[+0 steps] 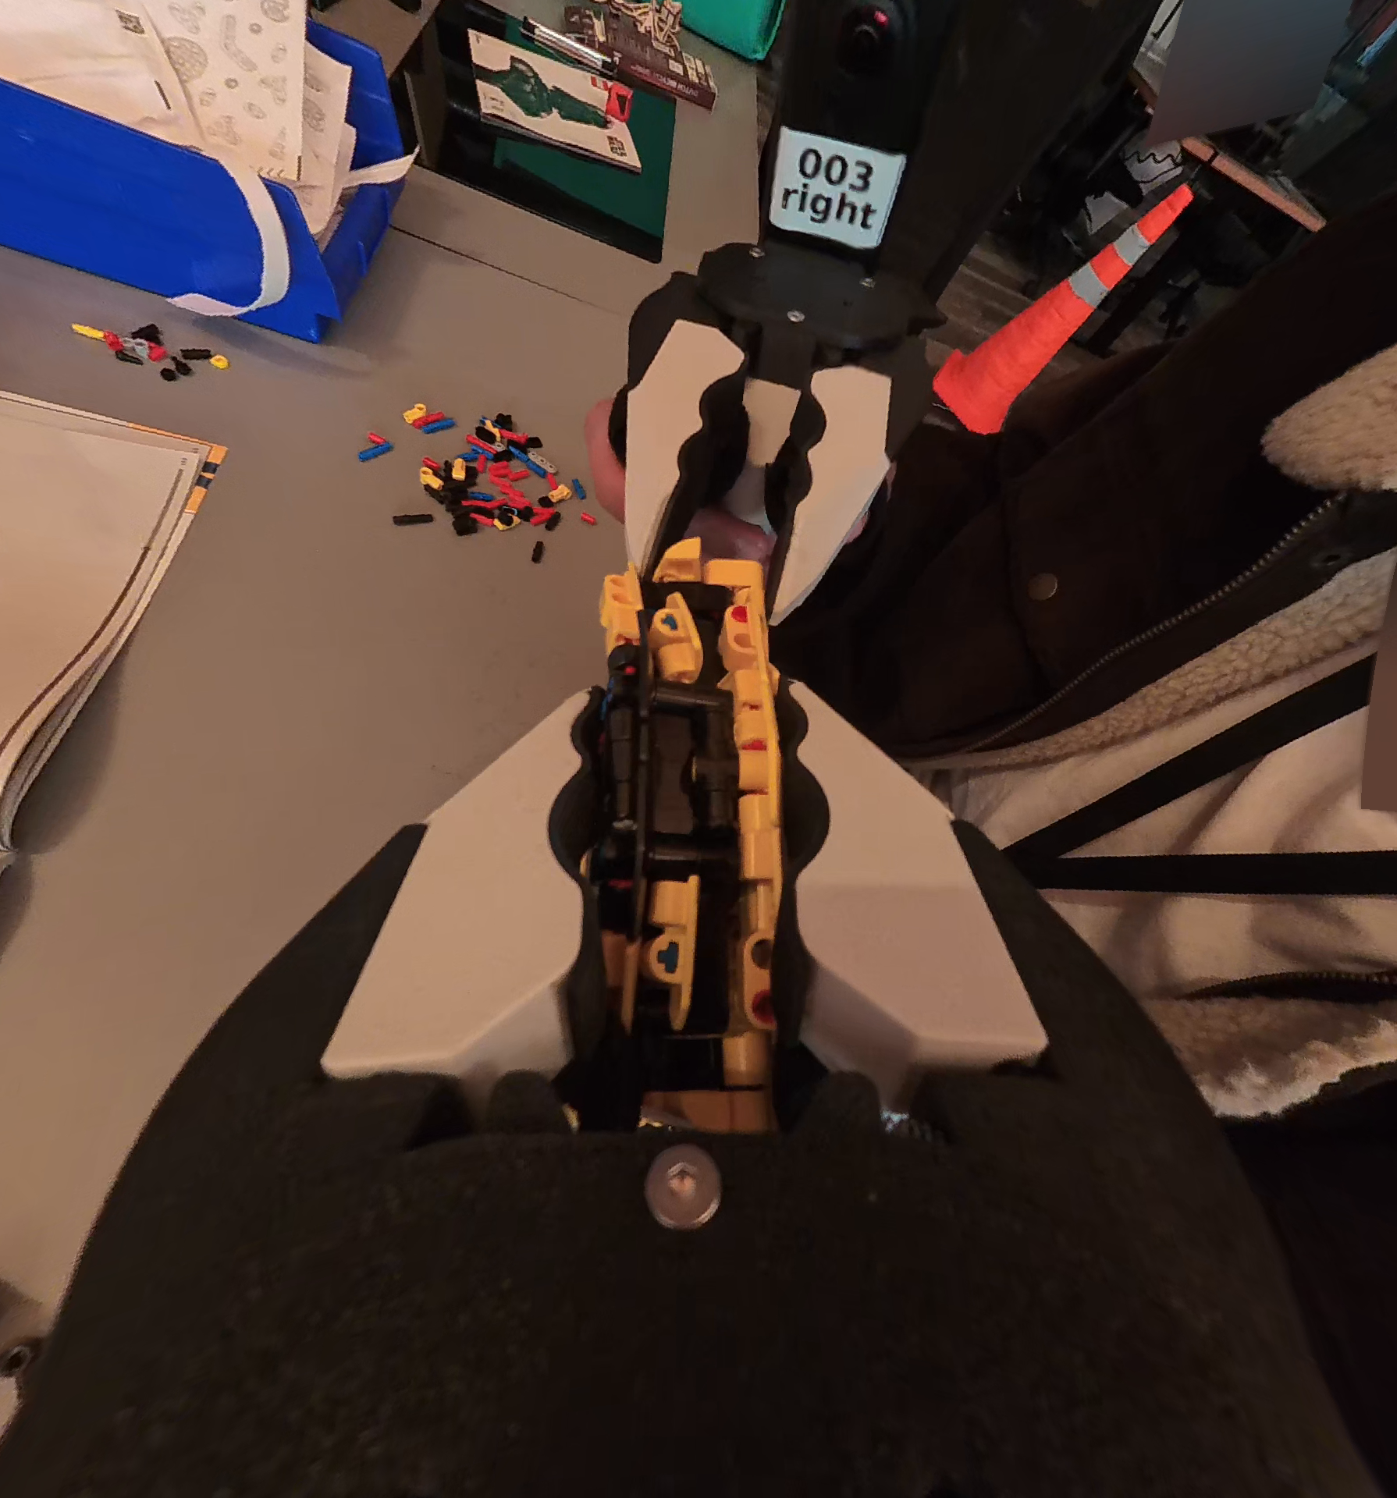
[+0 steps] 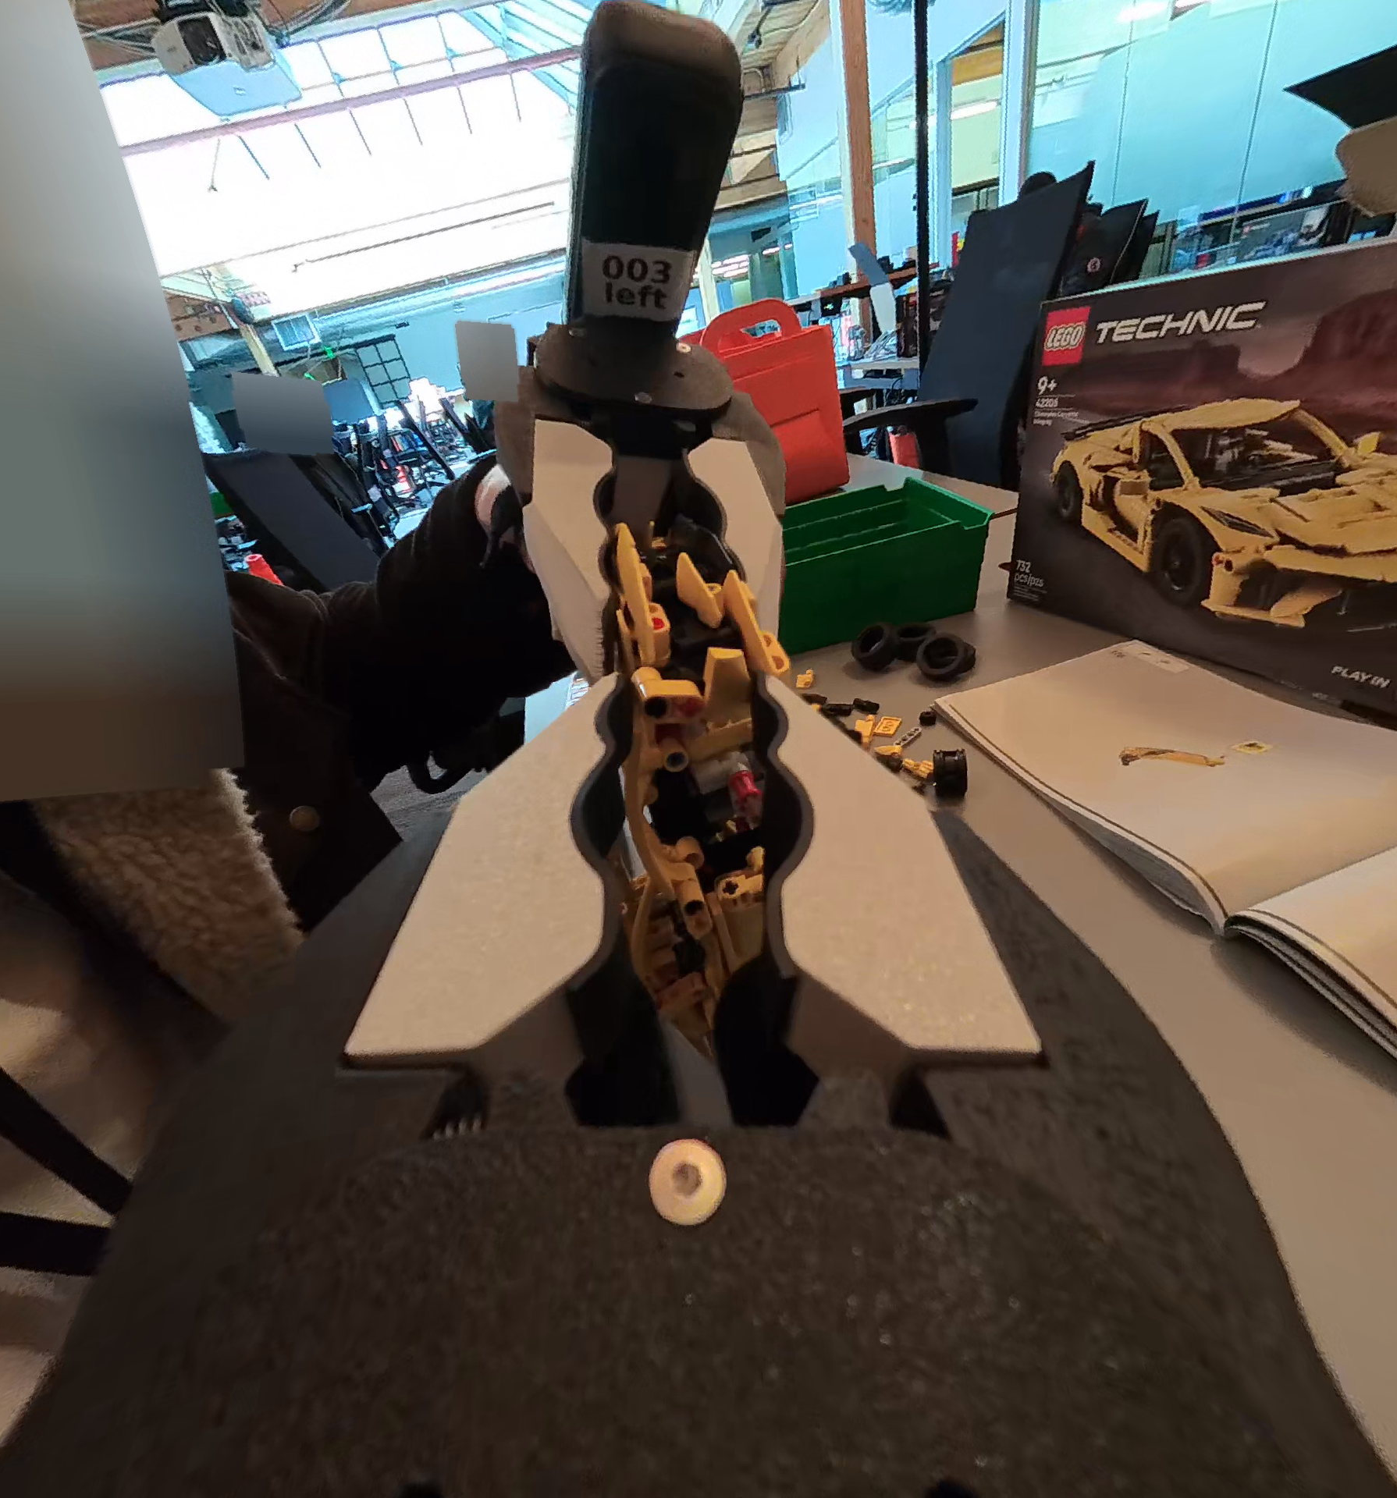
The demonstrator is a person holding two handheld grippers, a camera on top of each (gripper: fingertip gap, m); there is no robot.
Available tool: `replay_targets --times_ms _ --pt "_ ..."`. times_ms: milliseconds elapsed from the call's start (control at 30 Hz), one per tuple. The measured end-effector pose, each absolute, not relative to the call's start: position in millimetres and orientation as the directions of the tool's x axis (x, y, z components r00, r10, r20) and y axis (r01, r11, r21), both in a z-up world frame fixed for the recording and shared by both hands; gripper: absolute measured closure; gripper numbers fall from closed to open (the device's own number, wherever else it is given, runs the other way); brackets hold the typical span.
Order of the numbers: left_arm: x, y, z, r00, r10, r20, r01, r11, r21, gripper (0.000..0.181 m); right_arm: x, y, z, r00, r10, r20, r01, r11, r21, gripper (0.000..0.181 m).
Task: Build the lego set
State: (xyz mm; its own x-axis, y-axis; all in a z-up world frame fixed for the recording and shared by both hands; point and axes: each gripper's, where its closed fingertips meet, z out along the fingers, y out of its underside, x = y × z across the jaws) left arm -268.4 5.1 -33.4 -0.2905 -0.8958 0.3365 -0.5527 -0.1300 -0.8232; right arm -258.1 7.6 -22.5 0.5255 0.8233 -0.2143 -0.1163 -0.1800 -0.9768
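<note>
A long yellow and black lego assembly (image 1: 748, 819) is held in the air between both grippers, above the near edge of the grey table (image 1: 314, 729). My left gripper (image 1: 691, 697) is shut on its near half. My right gripper (image 1: 707, 588) faces it from the far side and is shut on the other end. In the right wrist view the assembly (image 2: 711, 713) runs between my right gripper (image 2: 687, 681) and my left gripper (image 2: 679, 640), whose tips nearly meet. A gloved hand (image 2: 452, 584) holds the left gripper.
Loose pieces lie in a pile (image 1: 492, 478) and in a smaller cluster (image 1: 152, 348). There are an open instruction booklet (image 2: 1206, 770), a blue bin (image 1: 111, 186), a green tray (image 2: 882, 559), black tyres (image 2: 914, 648), the set's box (image 2: 1247, 486) and an orange cone (image 1: 1060, 316). My left and right fingertips are right by each other.
</note>
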Motion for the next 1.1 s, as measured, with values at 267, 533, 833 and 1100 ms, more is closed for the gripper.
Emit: replay_targets --times_ms 267,533,833,1100 --pt "-264.6 6.7 -33.4 -0.290 -0.893 0.345 -0.551 -0.139 -0.823 0.141 -254.2 10.9 -23.0 0.464 0.818 -0.341 -0.190 -0.284 -0.940 0.154" --pt "-270.0 -3.1 -32.4 -0.378 -0.861 0.339 -0.548 -0.087 -0.832 0.140 -236.8 -8.2 -10.4 0.448 0.886 0.117 0.006 0.128 -0.992 0.134" --pt "-265.5 3.0 -32.2 -0.440 -0.796 0.415 -0.579 -0.102 -0.809 0.140 -246.6 -1.7 -28.0 0.268 0.599 0.755 0.447 0.617 -0.648 0.158" --pt "-265.8 3.6 -31.8 -0.459 -0.779 0.428 -0.581 -0.102 -0.808 0.140 -247.8 5.4 -20.5 0.254 0.546 0.798 0.424 0.679 -0.599 0.165"
